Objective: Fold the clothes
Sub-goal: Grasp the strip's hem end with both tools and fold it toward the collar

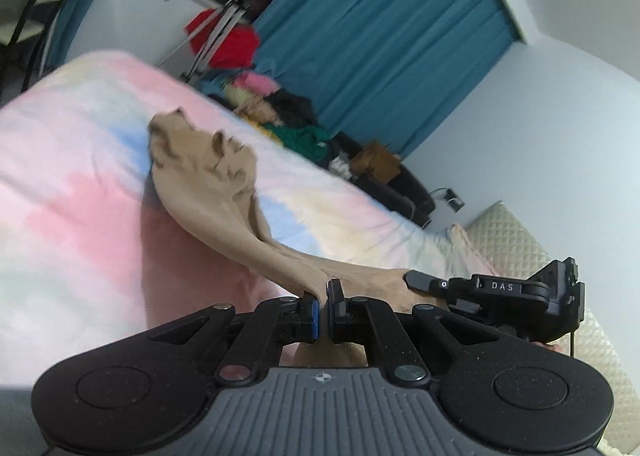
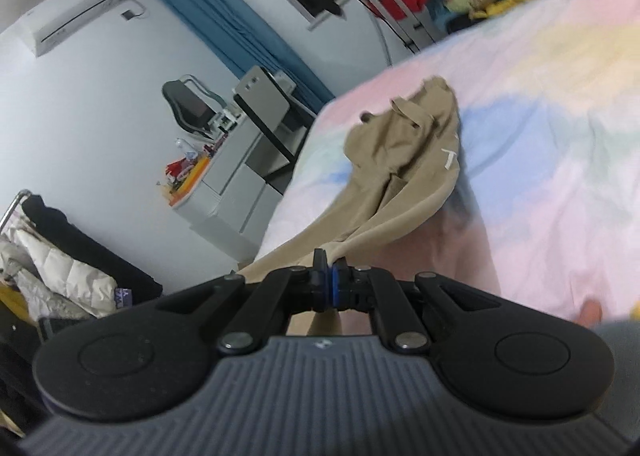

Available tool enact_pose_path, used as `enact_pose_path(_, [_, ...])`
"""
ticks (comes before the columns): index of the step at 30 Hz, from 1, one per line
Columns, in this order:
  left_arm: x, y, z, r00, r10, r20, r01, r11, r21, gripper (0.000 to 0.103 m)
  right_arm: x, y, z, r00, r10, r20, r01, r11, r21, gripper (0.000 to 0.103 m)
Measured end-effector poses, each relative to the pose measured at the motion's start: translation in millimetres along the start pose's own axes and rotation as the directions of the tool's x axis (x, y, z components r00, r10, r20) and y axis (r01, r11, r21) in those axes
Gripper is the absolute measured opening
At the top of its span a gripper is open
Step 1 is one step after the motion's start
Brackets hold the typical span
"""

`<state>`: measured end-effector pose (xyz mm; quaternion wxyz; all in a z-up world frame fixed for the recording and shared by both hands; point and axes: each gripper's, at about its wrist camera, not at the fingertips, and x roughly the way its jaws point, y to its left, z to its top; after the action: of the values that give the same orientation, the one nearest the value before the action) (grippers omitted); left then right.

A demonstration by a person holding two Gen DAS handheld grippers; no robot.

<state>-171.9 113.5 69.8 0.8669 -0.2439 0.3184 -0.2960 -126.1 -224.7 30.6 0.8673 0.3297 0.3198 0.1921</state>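
A pair of tan trousers (image 1: 208, 171) lies stretched over a pastel tie-dye bed cover (image 1: 72, 183), waistband end far from me. My left gripper (image 1: 323, 292) is shut on the near end of the trousers. The right gripper (image 1: 412, 279) shows at the right in the left wrist view, also against the tan cloth. In the right wrist view my right gripper (image 2: 330, 264) is shut on the trousers (image 2: 404, 151), which rise taut from the bed cover (image 2: 560, 143) toward the jaws.
A heap of coloured clothes (image 1: 280, 111) and a red garment on a rack (image 1: 228, 39) sit beyond the bed by a blue curtain (image 1: 384, 39). A quilted headboard (image 1: 516, 240) is right. A grey desk (image 2: 240, 175) and chair stand left of the bed.
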Motion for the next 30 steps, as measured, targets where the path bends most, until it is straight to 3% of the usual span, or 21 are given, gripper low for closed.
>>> enact_pose_path(4, [29.9, 19.5, 13.7, 0.999, 0.051, -0.015, -0.051, 0.999, -0.009, 0.004, 30.8, -18.3, 8.3, 1.0, -0.026, -0.014, 0.027, 0.998, 0.06, 0.005])
enact_pose_path(8, [72.9, 48.7, 58.8, 0.996, 0.083, -0.017, -0.083, 0.996, -0.025, 0.004, 84.0, -35.9, 37.7, 0.998, -0.063, 0.001, 0.062, 0.989, 0.137, 0.005])
enact_pose_path(15, [173.2, 94.0, 125.9, 0.973, 0.227, -0.028, -0.227, 0.974, 0.01, 0.004, 181.9, -74.3, 87.7, 0.986, -0.167, 0.013, 0.159, 0.959, 0.233, 0.005])
enact_pose_path(19, [217.4, 127.9, 134.2, 0.954, 0.298, -0.03, -0.296, 0.953, 0.058, 0.004, 228.4, -101.3, 99.5, 0.98, -0.199, -0.003, 0.193, 0.947, 0.255, 0.005])
enact_pose_path(23, [248.0, 157.4, 126.9, 0.944, 0.33, -0.023, -0.327, 0.941, 0.087, 0.005, 265.0, -115.3, 99.8, 0.964, -0.265, -0.024, 0.265, 0.954, 0.14, 0.005])
enact_pose_path(25, [263.7, 166.0, 122.1, 0.932, 0.363, -0.013, -0.359, 0.925, 0.125, 0.005, 280.6, -122.5, 98.9, 0.957, -0.286, -0.042, 0.289, 0.95, 0.122, 0.006])
enact_pose_path(28, [286.4, 165.6, 115.5, 0.903, 0.43, 0.0, -0.416, 0.874, 0.252, 0.005, 298.9, -127.2, 98.5, 0.944, -0.324, -0.067, 0.329, 0.94, 0.09, 0.006])
enact_pose_path(30, [294.2, 167.1, 112.0, 0.895, 0.447, -0.007, -0.428, 0.86, 0.278, 0.006, 307.3, -127.8, 98.1, 0.933, -0.351, -0.081, 0.356, 0.932, 0.062, 0.006])
